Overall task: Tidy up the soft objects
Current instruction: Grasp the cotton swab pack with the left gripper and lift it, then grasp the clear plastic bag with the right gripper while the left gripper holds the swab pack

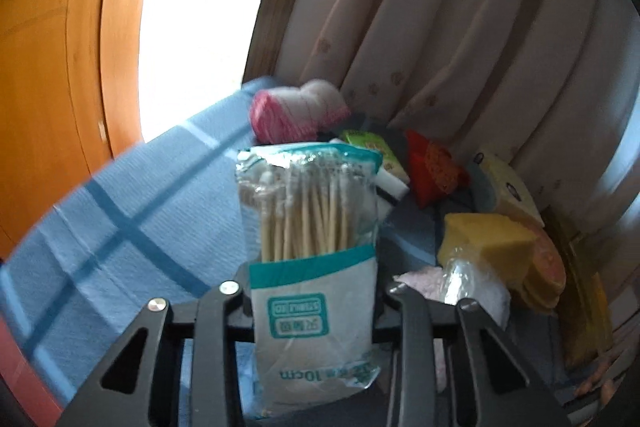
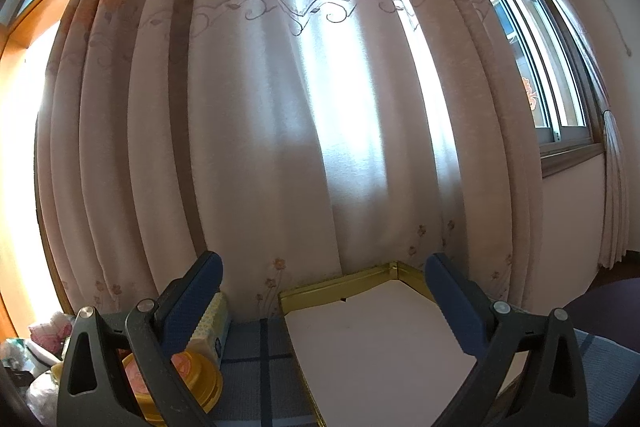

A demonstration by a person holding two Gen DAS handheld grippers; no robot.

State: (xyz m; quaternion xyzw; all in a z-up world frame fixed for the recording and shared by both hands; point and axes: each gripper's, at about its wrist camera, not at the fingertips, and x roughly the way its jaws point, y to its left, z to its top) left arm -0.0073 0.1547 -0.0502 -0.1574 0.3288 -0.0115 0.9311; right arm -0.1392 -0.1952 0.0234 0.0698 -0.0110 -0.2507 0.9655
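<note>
Bare blue cloth [image 1: 120, 227] lies free leftward; piled packets [image 1: 492, 227] and curtain [image 1: 460, 47] block the right.

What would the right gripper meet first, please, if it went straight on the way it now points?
Probably the floral curtain: the right gripper, jaws open and empty, points level above the gold-rimmed tray. Depth is unclear.
</note>
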